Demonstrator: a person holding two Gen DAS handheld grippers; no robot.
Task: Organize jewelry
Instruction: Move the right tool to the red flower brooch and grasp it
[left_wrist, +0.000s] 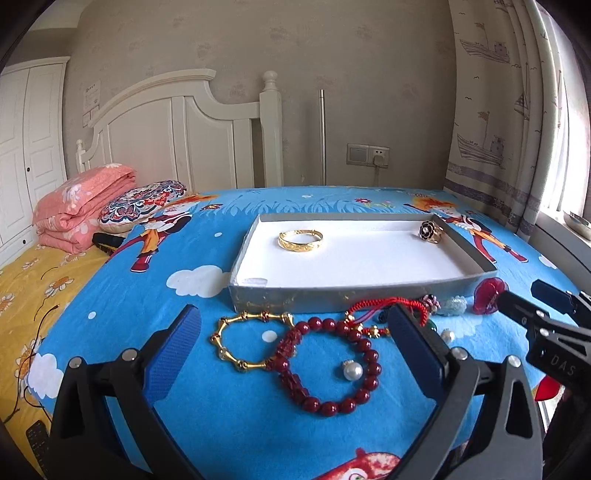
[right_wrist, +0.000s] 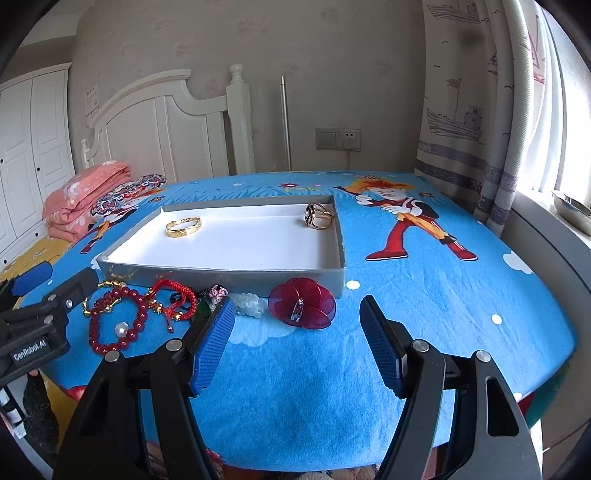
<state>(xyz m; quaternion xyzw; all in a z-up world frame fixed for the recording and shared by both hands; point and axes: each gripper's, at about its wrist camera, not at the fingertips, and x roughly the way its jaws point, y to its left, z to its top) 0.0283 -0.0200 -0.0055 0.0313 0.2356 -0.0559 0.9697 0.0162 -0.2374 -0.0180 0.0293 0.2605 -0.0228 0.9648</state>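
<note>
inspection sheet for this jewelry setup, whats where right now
surface: blue cartoon-print cloth over the work surface
job's things: tray holds gold bangle and black flower ring; red bead bracelet, gold link bracelet, pearl, red cord bracelet, red flower clip lie outside, in front of it
clutter: nothing seen
grippers: left hand-held gripper open; right hand-held gripper open; both empty
cables: plug lead at wall socket
surroundings: headboard, folded pink quilt, curtain

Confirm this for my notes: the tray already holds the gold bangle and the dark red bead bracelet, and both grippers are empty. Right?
Not quite. The tray holds the gold bangle and a black flower ring. The left wrist view shows the dark red bead bracelet outside it, on the blue cloth. Both grippers, left and right, are empty.
</note>
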